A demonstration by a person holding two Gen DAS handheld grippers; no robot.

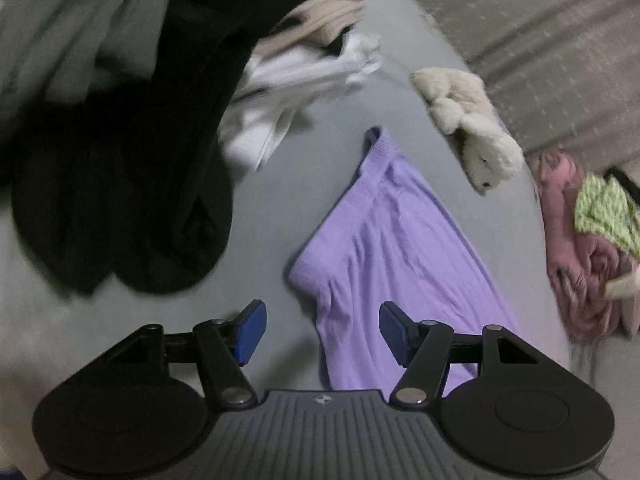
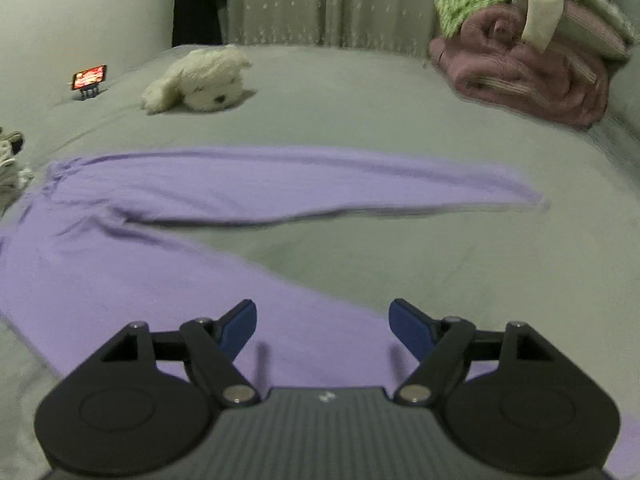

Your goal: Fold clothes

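Left tool (image 1: pixel 322 332) is hanging spread, blue pads (image 1: pixel 251 330) apart and pinching nothing. Purple pants (image 1: pixel 392 264) are lying flat on the grey bed (image 1: pixel 280 184) just under and ahead of it, the waist end running under the right pad and the fabric stretching away forward. A pile of black clothes (image 1: pixel 132 184) is sitting ahead to the left of this tool, near the pants but not touching them. Beyond that, white clothes (image 1: pixel 296 88) and a beige piece (image 1: pixel 320 20) are lying bunched together, and a grey garment (image 1: pixel 60 28) is lying at far left. A cream plush dog (image 1: pixel 468 128) is resting ahead to the right, at the bed edge. Farther right a pink blanket (image 1: pixel 576 264) is lying with a green knit (image 1: pixel 604 212) on top.

Right tool (image 2: pixel 323 330) is also hanging spread, nothing between its pads (image 2: pixel 240 330), no fabric touched as far as visible. One pants (image 2: pixel 160 272) leg is running under this tool and off to the left; the other leg is stretching across ahead, from left to right, the two legs splayed apart. Plush dog (image 2: pixel 204 80) is lying farther ahead to the left. A phone (image 2: pixel 89 77) with a lit screen is standing on a small stand, far left. Folded pink blanket (image 2: pixel 520 76) with the green knit (image 2: pixel 472 0) on it is sitting far ahead to the right. A curtain (image 2: pixel 320 0) is hanging behind the bed (image 2: pixel 360 100).
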